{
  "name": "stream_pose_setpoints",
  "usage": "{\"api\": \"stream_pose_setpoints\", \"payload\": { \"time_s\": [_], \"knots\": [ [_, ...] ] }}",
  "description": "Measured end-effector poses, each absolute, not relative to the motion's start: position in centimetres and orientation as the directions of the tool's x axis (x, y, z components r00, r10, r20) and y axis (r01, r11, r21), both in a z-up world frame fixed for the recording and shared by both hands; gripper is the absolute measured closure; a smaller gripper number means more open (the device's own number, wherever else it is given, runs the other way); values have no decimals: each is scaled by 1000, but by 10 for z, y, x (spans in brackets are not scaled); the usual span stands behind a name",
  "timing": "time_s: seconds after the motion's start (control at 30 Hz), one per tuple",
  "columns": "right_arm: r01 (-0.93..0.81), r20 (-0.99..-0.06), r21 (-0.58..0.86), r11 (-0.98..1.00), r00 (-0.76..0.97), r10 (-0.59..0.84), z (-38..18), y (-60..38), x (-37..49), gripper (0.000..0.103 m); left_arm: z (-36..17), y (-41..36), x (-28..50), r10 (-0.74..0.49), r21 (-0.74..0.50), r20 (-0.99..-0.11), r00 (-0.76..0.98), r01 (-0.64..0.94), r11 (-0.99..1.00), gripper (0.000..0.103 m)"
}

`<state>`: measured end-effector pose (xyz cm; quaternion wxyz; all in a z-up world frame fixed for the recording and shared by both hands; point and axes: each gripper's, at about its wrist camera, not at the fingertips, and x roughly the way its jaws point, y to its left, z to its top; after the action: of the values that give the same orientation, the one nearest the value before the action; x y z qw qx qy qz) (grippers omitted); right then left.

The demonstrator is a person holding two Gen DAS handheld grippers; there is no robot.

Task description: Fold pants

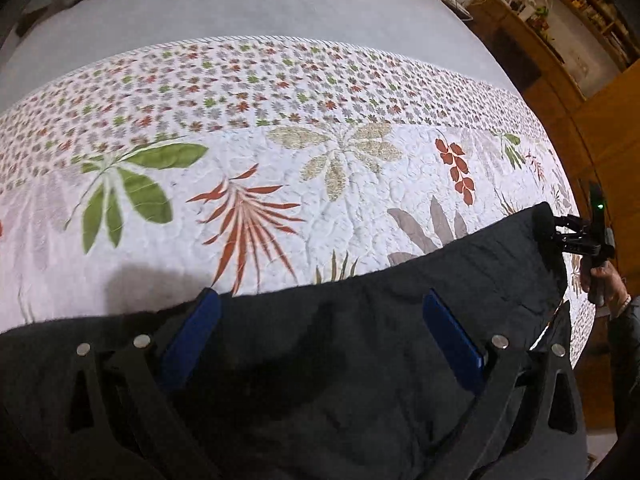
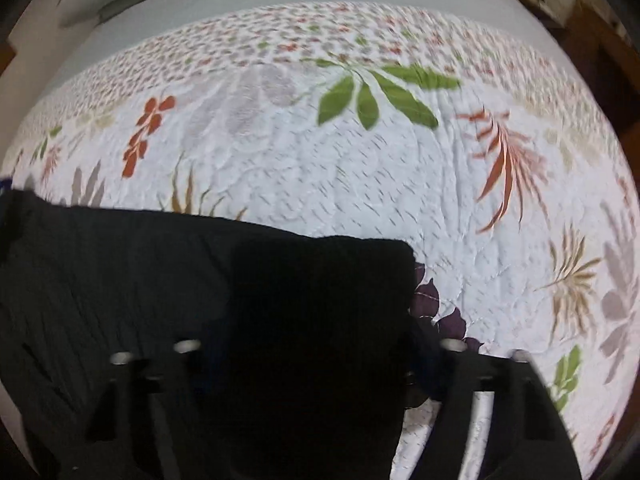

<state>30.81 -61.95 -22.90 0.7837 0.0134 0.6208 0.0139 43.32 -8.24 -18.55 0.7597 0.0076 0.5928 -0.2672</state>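
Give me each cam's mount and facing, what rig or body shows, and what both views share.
Left wrist: on the left gripper, looking along its blue fingers over the black pants and floral quilt; right gripper and hand at far right.
Right wrist: on the right gripper, facing the pants and quilt; only its own dark fingers show.
Shared: pants, quilt.

Dark pants (image 1: 360, 320) on leaf-print quilt (image 1: 280, 168), apparently flat.
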Motion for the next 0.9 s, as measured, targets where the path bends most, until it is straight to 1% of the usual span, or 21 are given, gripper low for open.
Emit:
{"api": "stream_pose_setpoints", "payload": {
  "time_s": [0.03,0.07,0.1,0.2,0.33,0.47,0.53,0.63,0.7,0.77,0.83,0.9],
  "knots": [
    [-9,-970,12,1000,242,14,-223,-619,306,71,-188,-87,434,-391,-298,-908,152,423,856,2],
    [-10,-967,8,1000,254,10,-218,-621,304,82,-190,-91,435,-392,-298,-909,144,434,850,2],
    [-18,-963,26,1000,269,30,-211,-622,301,85,-192,-94,435,-397,-304,-908,134,441,844,2],
    [-76,-937,67,995,338,89,-182,-620,287,87,-198,-105,435,-428,-344,-899,91,457,820,2],
    [-133,-886,97,986,440,146,-138,-615,260,88,-199,-122,434,-459,-373,-887,54,501,781,2],
    [-178,-844,123,976,499,197,-106,-610,238,88,-196,-147,431,-506,-390,-862,27,602,697,2],
    [-197,-831,114,974,518,203,-95,-606,227,89,-196,-160,429,-539,-406,-842,0,658,634,2],
    [-214,-814,111,971,540,212,-84,-602,217,89,-194,-182,426,-566,-370,-824,13,744,556,2],
    [-230,-807,116,966,545,227,-79,-602,210,89,-194,-194,424,-598,-376,-801,-6,784,495,2],
    [-238,-802,106,965,553,224,-74,-601,204,90,-197,-209,422,-627,-407,-777,-60,808,427,2],
    [-241,-800,115,964,553,234,-72,-602,200,90,-202,-222,423,-622,-436,-774,-119,813,387,3],
    [-252,-798,115,961,553,240,-70,-603,195,90,-208,-234,420,-621,-499,-755,-209,799,337,3]
  ]
}}
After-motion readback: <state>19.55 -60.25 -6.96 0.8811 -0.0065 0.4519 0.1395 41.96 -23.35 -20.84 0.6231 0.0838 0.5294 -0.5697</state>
